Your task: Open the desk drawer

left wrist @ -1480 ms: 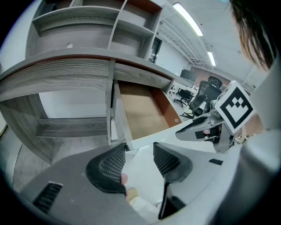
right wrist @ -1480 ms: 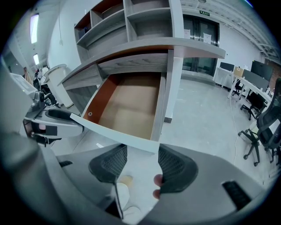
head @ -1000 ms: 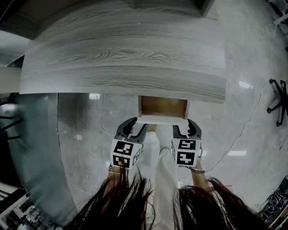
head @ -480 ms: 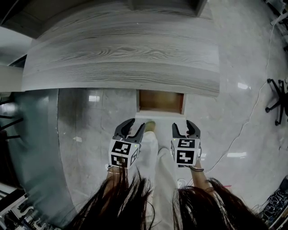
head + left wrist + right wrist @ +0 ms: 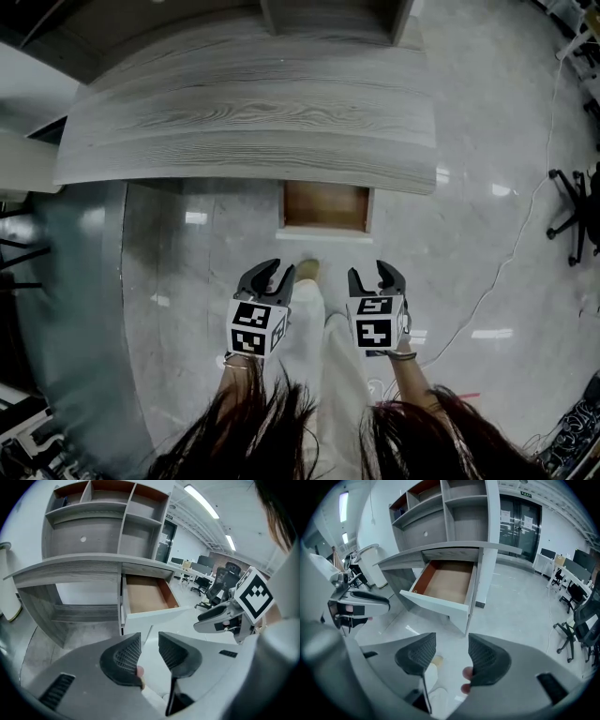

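The white brown-floored drawer (image 5: 323, 208) stands pulled out at 6 o'clock of the grey woodgrain desk (image 5: 244, 131), so the opening looks done! The left claw (image 5: 270, 277) has just been narrowing on nothing, the right claw (image 5: 376, 277) is spread and empty. Next, simply withdraw.

You're in an open office: beyond the wood-grain table (image 5: 70, 566) stand swivel chairs (image 5: 219, 582) and glass doors (image 5: 519, 524), with strip lights (image 5: 201, 501) overhead.

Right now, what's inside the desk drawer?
The drawer stands open. Its brown bottom is bare, with nothing in the part that shows. Its back end sits under the desktop, so that strip is hidden.
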